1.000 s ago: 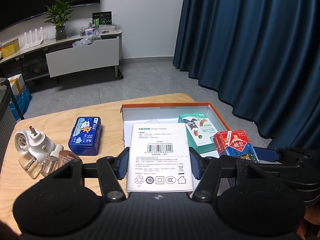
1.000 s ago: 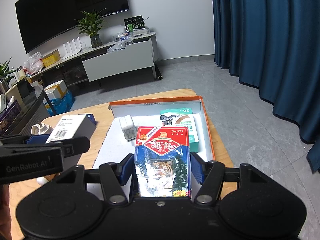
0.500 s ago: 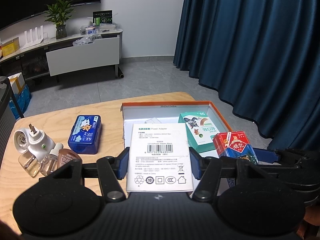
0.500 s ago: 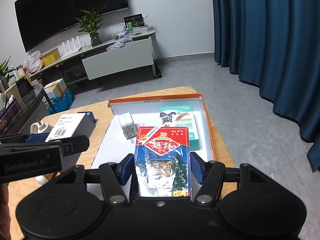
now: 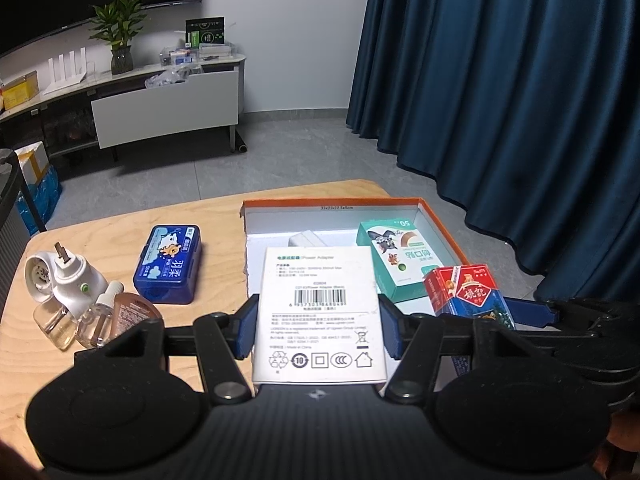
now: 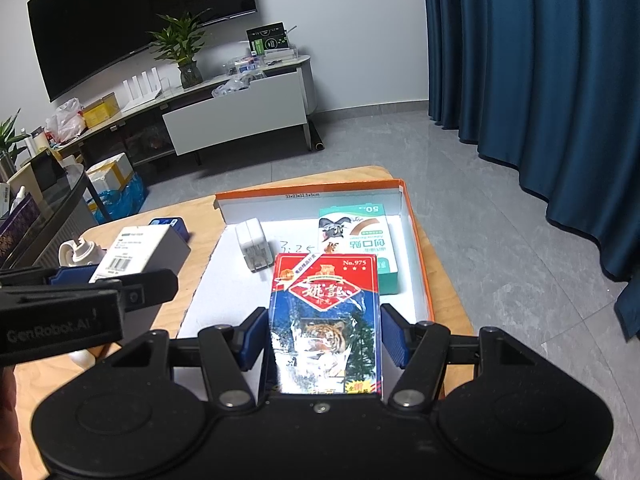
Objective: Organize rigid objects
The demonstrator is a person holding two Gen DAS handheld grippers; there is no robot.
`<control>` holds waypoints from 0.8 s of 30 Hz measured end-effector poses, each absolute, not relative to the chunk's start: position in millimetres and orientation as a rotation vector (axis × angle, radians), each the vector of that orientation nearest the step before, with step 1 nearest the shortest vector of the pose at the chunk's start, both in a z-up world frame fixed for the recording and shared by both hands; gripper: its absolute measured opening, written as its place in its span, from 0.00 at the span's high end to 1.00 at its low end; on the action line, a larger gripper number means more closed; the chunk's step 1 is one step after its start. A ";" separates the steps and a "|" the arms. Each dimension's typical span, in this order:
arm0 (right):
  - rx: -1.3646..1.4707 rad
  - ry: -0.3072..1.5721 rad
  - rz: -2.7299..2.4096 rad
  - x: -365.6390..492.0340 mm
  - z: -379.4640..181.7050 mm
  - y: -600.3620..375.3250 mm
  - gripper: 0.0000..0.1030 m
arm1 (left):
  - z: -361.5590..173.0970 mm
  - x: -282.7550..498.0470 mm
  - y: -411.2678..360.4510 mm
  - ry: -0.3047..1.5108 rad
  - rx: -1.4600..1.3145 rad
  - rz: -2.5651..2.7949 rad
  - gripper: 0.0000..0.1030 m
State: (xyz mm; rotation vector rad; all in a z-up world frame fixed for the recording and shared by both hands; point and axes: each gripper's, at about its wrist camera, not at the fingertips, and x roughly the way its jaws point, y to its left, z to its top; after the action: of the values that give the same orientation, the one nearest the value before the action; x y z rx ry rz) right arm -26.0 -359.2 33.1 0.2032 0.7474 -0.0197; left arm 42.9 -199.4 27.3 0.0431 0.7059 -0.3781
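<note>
Your left gripper [image 5: 318,330] pinches the white adapter box [image 5: 319,312] above the orange tray's [image 5: 332,202] near left edge, while your right gripper [image 6: 324,334] clamps the playing-card pack [image 6: 325,320] over the tray's near right corner.

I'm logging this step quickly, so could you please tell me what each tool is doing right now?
Left tool: closed on the white adapter box.
Right tool: closed on the playing card pack.
</note>
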 end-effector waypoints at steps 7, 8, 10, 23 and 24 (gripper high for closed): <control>0.205 0.768 -0.021 -29.3 26.2 -359.0 0.30 | 21.6 44.9 -200.2 0.721 0.039 -0.383 0.42; 0.205 0.772 -0.020 -30.3 24.6 -358.8 0.30 | 20.6 45.3 -200.2 0.723 0.039 -0.383 0.42; 0.204 0.779 -0.019 -30.3 22.5 -359.4 0.30 | 17.9 47.0 -200.2 0.729 0.037 -0.383 0.42; 0.181 0.836 -0.017 -8.3 14.1 -362.7 0.30 | 1.2 55.1 -204.0 0.775 0.045 -0.384 0.42; 0.172 0.839 -0.023 -6.4 13.3 -362.5 0.30 | 0.1 55.3 -204.6 0.778 0.047 -0.385 0.42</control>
State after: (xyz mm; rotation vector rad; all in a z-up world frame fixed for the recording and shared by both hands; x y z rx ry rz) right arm -6.4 -362.5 13.3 0.1723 0.8392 -0.0231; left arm 55.3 -204.6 0.1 0.0471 0.7776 -0.3848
